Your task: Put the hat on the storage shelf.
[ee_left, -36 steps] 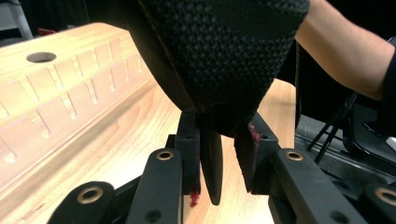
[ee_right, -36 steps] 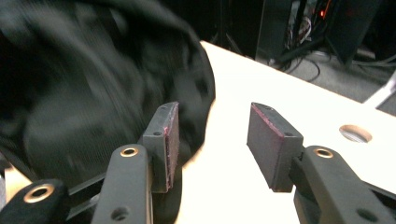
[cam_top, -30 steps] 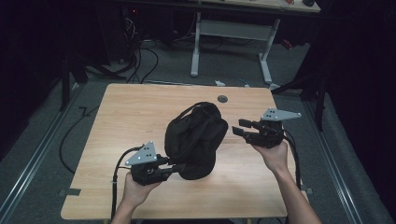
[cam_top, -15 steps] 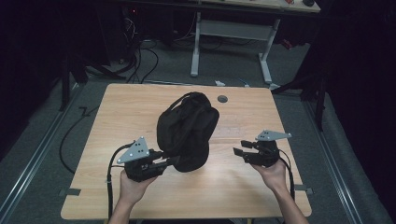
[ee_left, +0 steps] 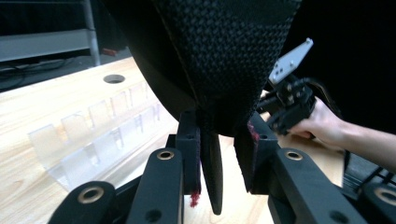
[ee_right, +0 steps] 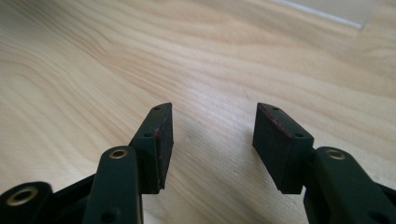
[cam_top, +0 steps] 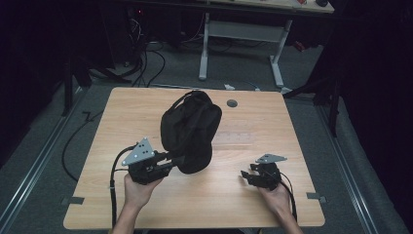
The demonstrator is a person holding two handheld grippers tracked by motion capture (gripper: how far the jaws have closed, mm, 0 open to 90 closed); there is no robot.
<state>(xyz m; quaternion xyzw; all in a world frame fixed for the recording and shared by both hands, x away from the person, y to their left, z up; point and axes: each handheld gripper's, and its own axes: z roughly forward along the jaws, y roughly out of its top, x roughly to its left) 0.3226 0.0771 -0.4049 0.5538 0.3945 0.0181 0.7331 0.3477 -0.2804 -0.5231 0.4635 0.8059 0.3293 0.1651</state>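
High view has my left gripper (cam_top: 168,162) pinching the black fabric backpack's (cam_top: 190,129) bottom edge, right gripper (cam_top: 248,176) spread and empty, so 1 thin grip could slip and topple it.

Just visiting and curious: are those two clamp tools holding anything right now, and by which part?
The left gripper grips the black backpack by its bottom edge, jaws around the fabric. The right gripper holds nothing, jaws open above the table.

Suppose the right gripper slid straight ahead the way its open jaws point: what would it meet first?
Most likely the black fabric backpack. The right gripper aims left across bare light wooden tabletop, open and holding nothing. Depth is unclear; it might pass just in front of the bag.
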